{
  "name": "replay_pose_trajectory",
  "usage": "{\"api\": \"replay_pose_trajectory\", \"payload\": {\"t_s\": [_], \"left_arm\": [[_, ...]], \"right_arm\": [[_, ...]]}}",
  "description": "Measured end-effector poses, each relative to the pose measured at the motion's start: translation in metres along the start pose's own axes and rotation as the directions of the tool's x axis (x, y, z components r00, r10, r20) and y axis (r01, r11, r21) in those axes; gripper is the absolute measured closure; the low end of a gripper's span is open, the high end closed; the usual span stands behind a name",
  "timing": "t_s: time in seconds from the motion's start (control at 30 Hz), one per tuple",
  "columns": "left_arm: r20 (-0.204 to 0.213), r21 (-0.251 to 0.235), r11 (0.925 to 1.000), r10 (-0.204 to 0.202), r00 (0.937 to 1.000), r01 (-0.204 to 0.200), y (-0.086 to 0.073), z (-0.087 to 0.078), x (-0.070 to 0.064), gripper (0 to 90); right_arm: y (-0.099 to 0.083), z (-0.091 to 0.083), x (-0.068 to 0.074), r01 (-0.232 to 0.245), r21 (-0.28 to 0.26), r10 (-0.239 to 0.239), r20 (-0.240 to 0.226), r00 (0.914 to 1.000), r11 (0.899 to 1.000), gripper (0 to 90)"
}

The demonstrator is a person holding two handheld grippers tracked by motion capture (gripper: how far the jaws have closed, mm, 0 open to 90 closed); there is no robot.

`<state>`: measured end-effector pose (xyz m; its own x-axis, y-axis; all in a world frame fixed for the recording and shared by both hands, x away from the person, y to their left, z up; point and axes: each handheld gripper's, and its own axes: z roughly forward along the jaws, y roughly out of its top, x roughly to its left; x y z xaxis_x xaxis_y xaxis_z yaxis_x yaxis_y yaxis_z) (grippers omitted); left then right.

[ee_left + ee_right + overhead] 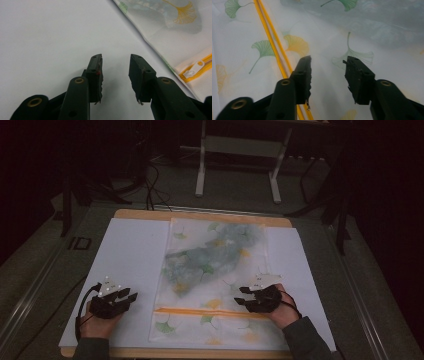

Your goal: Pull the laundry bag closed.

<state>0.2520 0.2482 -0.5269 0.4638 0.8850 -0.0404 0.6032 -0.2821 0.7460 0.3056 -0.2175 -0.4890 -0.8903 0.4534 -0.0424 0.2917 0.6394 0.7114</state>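
A translucent white bag [210, 285] printed with green and yellow ginkgo leaves lies flat on the table, with something grey-blue [215, 252] showing through its upper half. An orange zipper [210, 312] runs across its near part; the white zipper pull [193, 70] sits at the bag's left edge. My left gripper [131, 296] [115, 58] rests open on the white sheet just left of the bag, nothing between its jaws. My right gripper [241, 295] [327, 62] hovers open over the bag's right part, beside the zipper [272, 42].
A white sheet [130, 255] covers the wooden tabletop [150, 214]. Beyond the table's far edge stand a white metal frame [240, 150] and dark cables on the floor [155, 185]. The surroundings are dark.
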Motion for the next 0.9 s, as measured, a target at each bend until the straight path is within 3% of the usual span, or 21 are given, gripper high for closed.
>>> {"api": "replay_pose_trajectory", "payload": {"t_s": [0.3, 0.5, 0.9], "left_arm": [[0.013, -0.007, 0.9995, 0.031, 0.9994, -0.031, 0.001, -0.001, -0.003, 63.0], [0.024, -0.013, 0.9994, 0.031, 0.9992, -0.031, 0.001, -0.002, -0.004, 62.5], [0.036, -0.011, 0.9991, 0.04, 0.9985, -0.04, 0.002, -0.002, -0.005, 64.2]], "right_arm": [[0.015, 0.013, 0.004, 0.024, 0.014, -0.023, -0.037, 0.999, 1.0, 52.3], [0.022, 0.02, 0.009, 0.057, 0.046, -0.054, -0.07, 0.9961, 0.997, 51.7], [0.04, 0.037, 0.02, 0.113, 0.058, -0.107, -0.106, 0.9886, 0.992, 54.4]]}}
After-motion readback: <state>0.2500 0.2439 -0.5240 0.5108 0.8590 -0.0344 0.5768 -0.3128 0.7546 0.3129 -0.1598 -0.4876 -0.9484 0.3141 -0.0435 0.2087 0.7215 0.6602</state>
